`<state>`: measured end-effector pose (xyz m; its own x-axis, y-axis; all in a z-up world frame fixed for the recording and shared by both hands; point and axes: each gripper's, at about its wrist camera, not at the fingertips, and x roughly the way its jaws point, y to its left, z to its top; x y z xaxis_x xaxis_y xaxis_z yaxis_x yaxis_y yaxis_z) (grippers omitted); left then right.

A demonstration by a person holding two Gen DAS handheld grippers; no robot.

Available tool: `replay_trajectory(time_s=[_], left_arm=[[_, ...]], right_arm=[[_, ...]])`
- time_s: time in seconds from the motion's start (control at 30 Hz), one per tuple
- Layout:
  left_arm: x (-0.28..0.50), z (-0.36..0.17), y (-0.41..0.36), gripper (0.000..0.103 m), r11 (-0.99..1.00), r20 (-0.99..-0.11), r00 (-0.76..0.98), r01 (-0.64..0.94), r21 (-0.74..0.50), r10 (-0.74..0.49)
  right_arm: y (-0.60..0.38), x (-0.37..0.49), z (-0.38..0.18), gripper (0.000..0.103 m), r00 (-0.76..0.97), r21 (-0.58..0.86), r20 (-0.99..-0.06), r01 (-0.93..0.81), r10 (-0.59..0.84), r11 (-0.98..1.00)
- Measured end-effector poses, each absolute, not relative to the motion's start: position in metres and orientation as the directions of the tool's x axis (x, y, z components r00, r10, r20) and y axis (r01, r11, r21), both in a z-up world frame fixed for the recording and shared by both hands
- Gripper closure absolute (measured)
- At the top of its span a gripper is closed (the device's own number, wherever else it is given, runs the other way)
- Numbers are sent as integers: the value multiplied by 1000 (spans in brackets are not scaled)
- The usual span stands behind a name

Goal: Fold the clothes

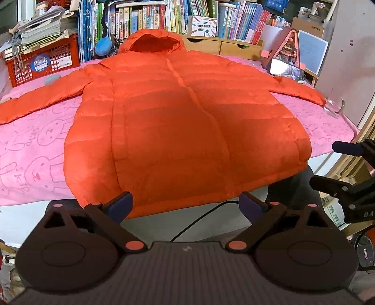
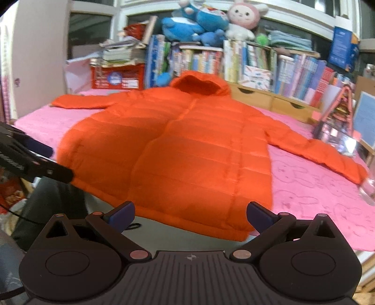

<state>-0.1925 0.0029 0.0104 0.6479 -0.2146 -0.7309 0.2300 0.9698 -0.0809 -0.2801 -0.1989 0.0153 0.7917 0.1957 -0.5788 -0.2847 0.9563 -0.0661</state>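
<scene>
An orange hooded puffer jacket lies flat, front up, on a pink cloth, with both sleeves spread out to the sides and the hood at the far end. It also shows in the right wrist view. My left gripper is open and empty, just short of the jacket's near hem, which overhangs the table edge. My right gripper is open and empty, near the hem's right part. The right gripper also shows at the right edge of the left wrist view.
A red crate with papers stands at the back left. Books and wooden drawers line the back. A small house model and a phone sit at the back right. A clear glass stands by the right sleeve cuff.
</scene>
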Motion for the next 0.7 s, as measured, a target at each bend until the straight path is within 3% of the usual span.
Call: replay_trajectory(time_s=[0.7], left_arm=[[-182, 1, -3, 4, 973, -749, 629, 213, -92, -208]], right_arm=[[-200, -278, 8, 0, 795, -87, -594, -214, 122, 973]])
